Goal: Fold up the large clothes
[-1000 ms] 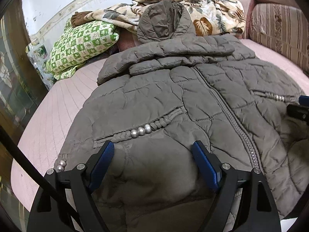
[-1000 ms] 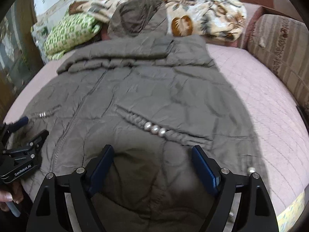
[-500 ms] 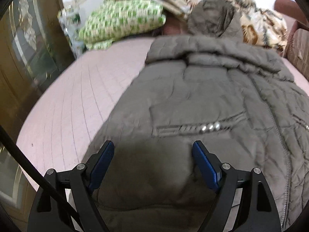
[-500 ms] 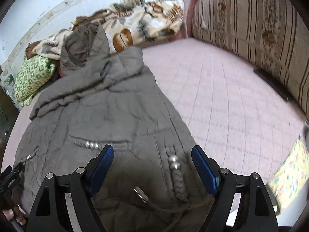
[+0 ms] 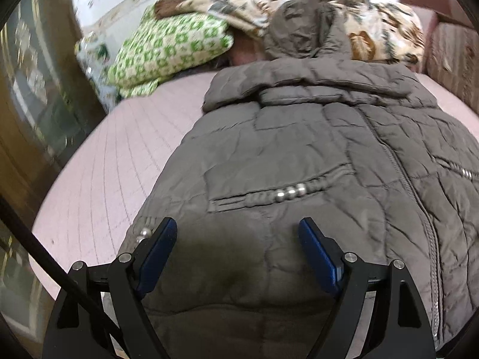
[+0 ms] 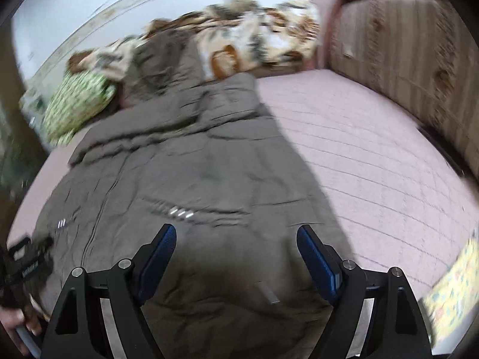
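Both grippers, left gripper (image 5: 236, 248) and right gripper (image 6: 235, 251), are held with blue-padded jaws spread apart, gripping nothing, above the hem of a grey-brown quilted hooded coat (image 5: 299, 155) laid flat on a pink quilted bedspread (image 6: 359, 155).

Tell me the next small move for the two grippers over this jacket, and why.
Probably lower both and close on the hem. The left gripper and right gripper are open over the near edge of the grey jacket, which lies flat, zipped, with sleeves folded across, on the pink bed. Neither holds fabric yet.
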Demonstrator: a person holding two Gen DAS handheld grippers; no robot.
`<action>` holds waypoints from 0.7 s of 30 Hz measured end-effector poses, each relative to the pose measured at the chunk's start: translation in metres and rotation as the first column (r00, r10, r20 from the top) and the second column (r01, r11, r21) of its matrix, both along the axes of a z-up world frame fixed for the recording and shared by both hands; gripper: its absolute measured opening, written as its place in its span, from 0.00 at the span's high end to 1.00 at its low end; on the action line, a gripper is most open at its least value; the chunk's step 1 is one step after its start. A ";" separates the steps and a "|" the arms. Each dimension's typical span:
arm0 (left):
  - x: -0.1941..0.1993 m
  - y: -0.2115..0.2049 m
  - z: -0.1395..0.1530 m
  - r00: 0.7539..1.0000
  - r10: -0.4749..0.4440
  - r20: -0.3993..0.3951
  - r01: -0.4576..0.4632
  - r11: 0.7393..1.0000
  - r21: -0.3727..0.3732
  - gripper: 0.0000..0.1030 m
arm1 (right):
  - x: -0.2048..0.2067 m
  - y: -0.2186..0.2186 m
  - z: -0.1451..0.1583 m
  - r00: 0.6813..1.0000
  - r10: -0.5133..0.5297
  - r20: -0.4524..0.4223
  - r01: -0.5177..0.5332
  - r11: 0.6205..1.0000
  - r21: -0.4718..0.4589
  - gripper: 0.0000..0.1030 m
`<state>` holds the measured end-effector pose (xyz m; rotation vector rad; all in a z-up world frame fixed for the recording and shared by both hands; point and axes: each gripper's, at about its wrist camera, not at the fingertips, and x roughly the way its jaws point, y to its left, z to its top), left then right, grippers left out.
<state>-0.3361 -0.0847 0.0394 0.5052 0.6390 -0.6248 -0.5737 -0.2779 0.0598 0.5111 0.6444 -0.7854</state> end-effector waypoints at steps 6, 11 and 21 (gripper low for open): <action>-0.022 -0.012 -0.004 0.996 -0.068 0.054 0.065 0.997 0.043 0.20 | 0.029 0.024 -0.016 0.990 0.131 -0.053 -0.130 0.991 0.022 0.17; -0.028 -0.019 -0.013 0.995 -0.088 0.047 0.084 0.993 0.085 0.20 | 0.042 0.035 -0.024 0.978 0.182 -0.102 -0.181 0.983 0.014 0.17; -0.045 -0.002 0.009 0.998 -0.059 0.031 0.059 0.998 -0.005 0.20 | 0.030 0.042 -0.009 0.982 0.188 -0.012 -0.188 0.982 0.007 0.16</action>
